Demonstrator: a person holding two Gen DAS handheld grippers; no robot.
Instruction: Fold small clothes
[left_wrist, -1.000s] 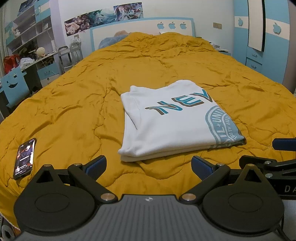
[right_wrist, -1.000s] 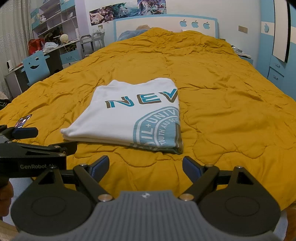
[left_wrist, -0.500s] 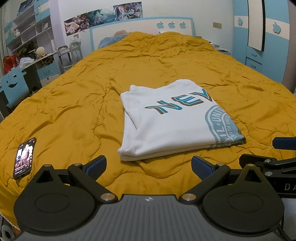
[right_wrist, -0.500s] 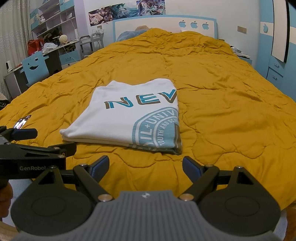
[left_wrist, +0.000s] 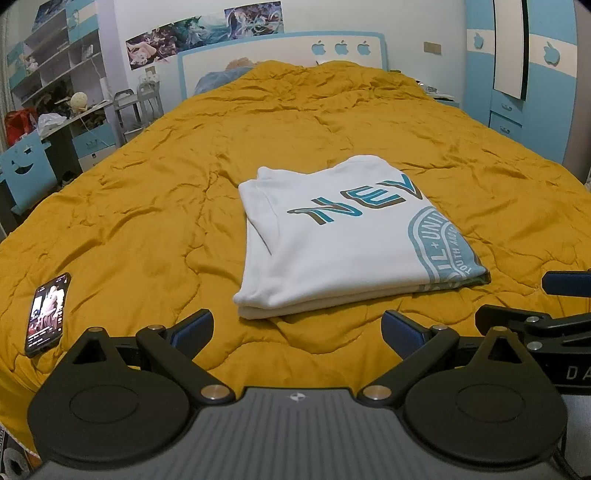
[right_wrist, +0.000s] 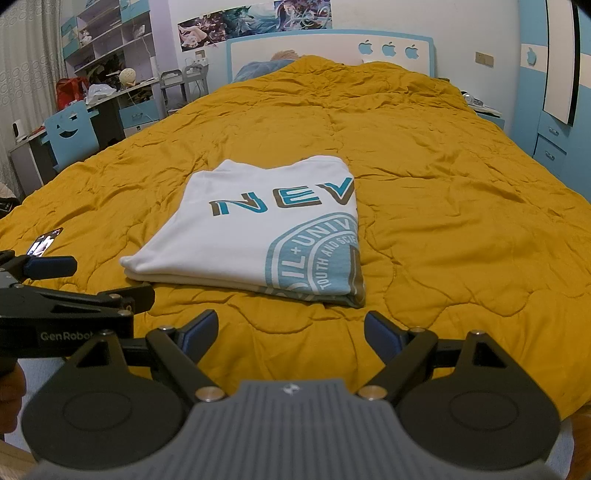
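The print on your white T-shirt (left_wrist: 343, 243) is cut off at its folded right edge: only "NEV" and part of a round teal seal show. The layers beneath its top face are hidden. It lies folded flat on the mustard quilt (left_wrist: 147, 206), at 12 o'clock from both grippers. Your left gripper (left_wrist: 297, 328) and right gripper (right_wrist: 291, 330) hang with fingers spread wide, holding nothing, short of the shirt's near edge. A lit phone (left_wrist: 48, 314) rests at 9 o'clock, its screen too small to read.
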